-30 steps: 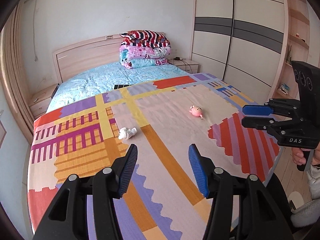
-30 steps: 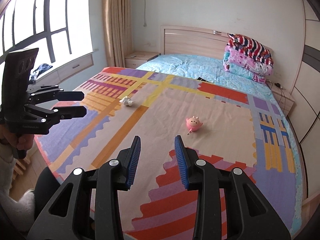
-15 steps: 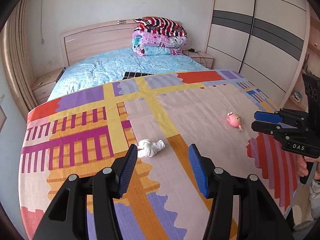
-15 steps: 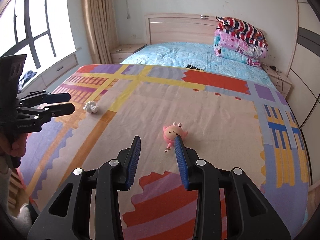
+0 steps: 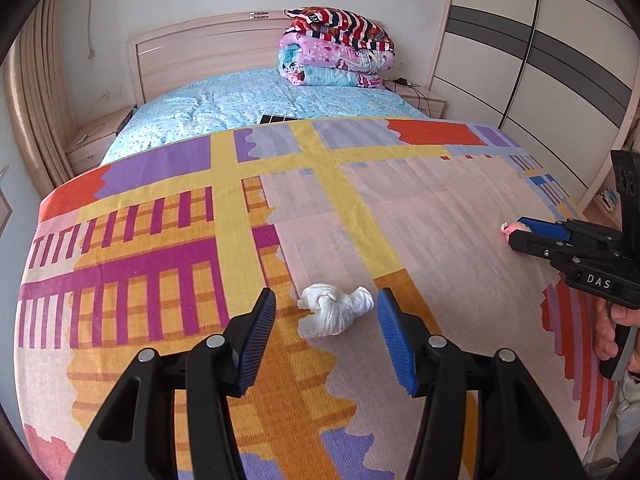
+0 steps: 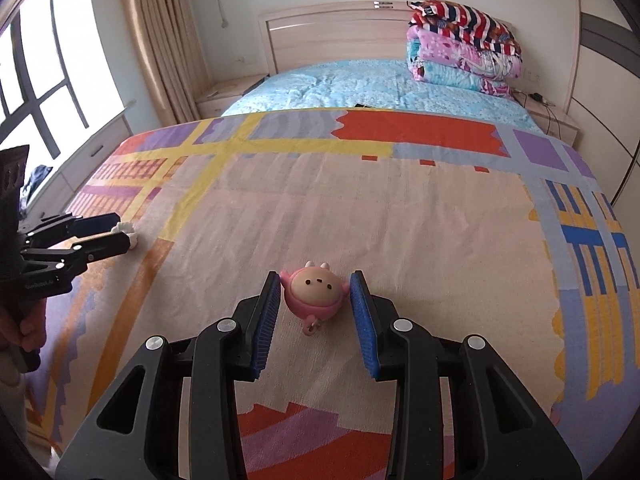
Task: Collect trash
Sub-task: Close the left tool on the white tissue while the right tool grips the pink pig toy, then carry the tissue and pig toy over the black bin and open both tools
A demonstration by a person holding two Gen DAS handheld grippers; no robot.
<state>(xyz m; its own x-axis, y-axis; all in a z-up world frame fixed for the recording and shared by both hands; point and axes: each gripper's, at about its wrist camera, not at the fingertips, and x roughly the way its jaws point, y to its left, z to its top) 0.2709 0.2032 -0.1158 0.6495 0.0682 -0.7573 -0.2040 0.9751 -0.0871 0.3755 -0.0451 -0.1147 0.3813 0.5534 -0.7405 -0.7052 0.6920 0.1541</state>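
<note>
Nothing was picked up yet: the left hand-held gripper (image 5: 326, 336) stood open around the white tissue (image 5: 334, 310) on the bed (image 5: 160, 240), and the right hand-held gripper (image 6: 316, 310) stood open around the pink toy (image 6: 314, 294).

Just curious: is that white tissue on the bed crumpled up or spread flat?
Crumpled. The tissue sits as a twisted, bunched wad on the blanket.

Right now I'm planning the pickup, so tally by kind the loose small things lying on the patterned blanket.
Crumpled white tissue wad: 1
Pink round-faced toy figure with a small loop: 1
Total: 2
Each lies on the colourful patterned blanket between the open fingers of a hand-held gripper, not gripped.
</note>
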